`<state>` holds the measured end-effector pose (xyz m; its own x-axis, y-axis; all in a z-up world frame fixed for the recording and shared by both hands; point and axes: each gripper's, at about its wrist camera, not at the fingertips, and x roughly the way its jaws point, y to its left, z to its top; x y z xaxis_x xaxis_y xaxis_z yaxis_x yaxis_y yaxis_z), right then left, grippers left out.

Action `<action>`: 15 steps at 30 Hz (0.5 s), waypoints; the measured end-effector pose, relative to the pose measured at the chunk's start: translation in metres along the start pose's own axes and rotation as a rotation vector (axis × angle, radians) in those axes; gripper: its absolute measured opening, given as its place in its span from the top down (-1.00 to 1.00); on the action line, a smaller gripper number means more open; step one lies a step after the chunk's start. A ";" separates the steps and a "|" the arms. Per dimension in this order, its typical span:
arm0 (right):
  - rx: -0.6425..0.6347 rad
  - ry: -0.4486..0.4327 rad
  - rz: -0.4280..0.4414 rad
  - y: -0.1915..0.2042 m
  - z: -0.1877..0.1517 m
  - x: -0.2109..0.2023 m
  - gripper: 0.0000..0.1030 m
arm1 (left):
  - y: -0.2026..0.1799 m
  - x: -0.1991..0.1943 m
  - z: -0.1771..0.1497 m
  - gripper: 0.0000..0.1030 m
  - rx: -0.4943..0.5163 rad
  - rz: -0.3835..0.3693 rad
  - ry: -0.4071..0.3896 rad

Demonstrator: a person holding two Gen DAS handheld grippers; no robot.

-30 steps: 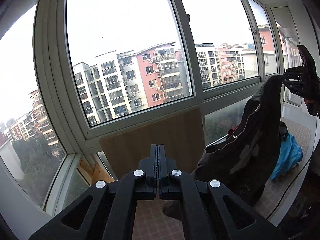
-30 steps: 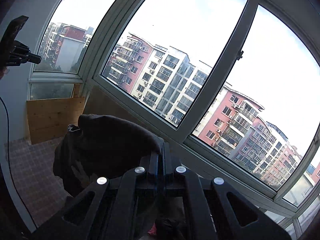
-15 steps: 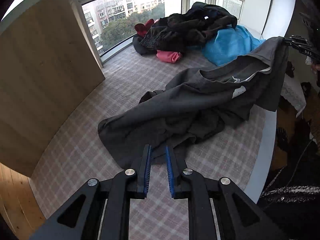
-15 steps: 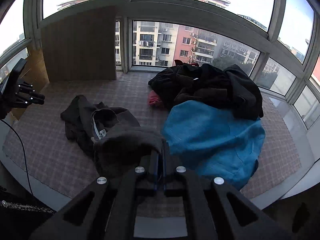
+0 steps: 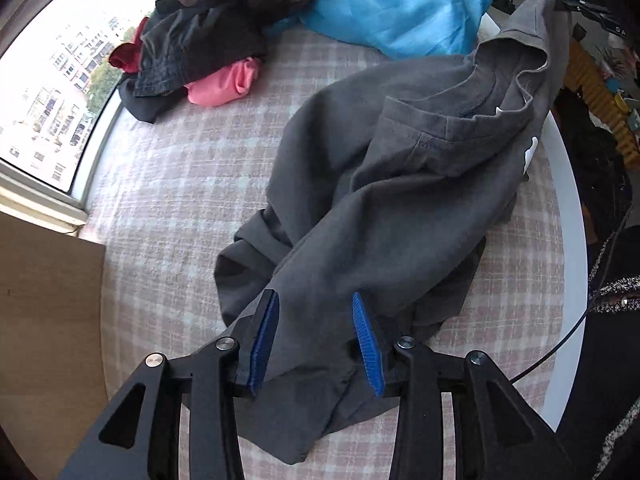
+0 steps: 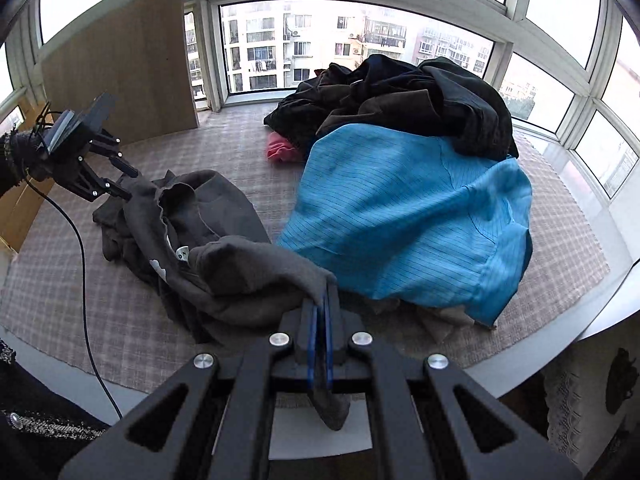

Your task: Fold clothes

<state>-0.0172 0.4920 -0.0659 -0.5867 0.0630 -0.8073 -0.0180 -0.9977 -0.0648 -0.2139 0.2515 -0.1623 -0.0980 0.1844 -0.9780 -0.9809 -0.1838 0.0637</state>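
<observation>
Two claws on one dark grey garment (image 5: pixel 400 208), spread crumpled across the checked cloth of the bench (image 5: pixel 180 184). Right claw (image 6: pixel 320 312) pinched tight on a bunched edge of the fabric, lifting it just clear of the surface. Left claw (image 5: pixel 316 340) gaping wide, blue pads (image 5: pixel 264 340) straddling a twisted fold at the garment's other end, nothing clamped. Collar and white label showing near the middle, so still rumpled, not squared off. Looks like the spreading-out stage: one end held, the other being lined up for a grab. Next move likely calls for closing the left claw on that fold, then drawing both ends apart to flatten the cloth. Beyond, a blue garment (image 6: pixel 420 208), a dark heap (image 6: pixel 400 92) and a pink piece (image 5: pixel 224 84) piled near the window (image 6: pixel 340 44).
</observation>
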 end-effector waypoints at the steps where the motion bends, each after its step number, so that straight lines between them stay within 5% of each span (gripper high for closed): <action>1: -0.005 0.005 0.002 0.002 0.002 0.002 0.95 | -0.001 0.008 0.003 0.26 0.012 -0.009 0.018; 5: -0.024 0.026 -0.004 0.006 0.004 0.010 0.94 | 0.000 0.037 0.008 0.40 -0.002 -0.025 0.071; 6: -0.024 0.029 -0.004 0.005 0.004 0.012 0.94 | 0.000 0.041 0.007 0.79 -0.018 -0.031 0.074; 7: -0.022 0.031 -0.005 0.004 0.004 0.013 0.94 | 0.000 0.042 0.005 0.90 -0.037 -0.032 0.071; 15: 0.007 0.023 0.003 -0.008 0.004 0.010 0.95 | -0.016 -0.024 -0.027 0.93 -0.202 -0.008 -0.130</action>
<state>-0.0261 0.5010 -0.0708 -0.5681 0.0605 -0.8207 -0.0216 -0.9981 -0.0585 -0.1916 0.2236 -0.1451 -0.1241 0.3067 -0.9437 -0.9295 -0.3687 0.0024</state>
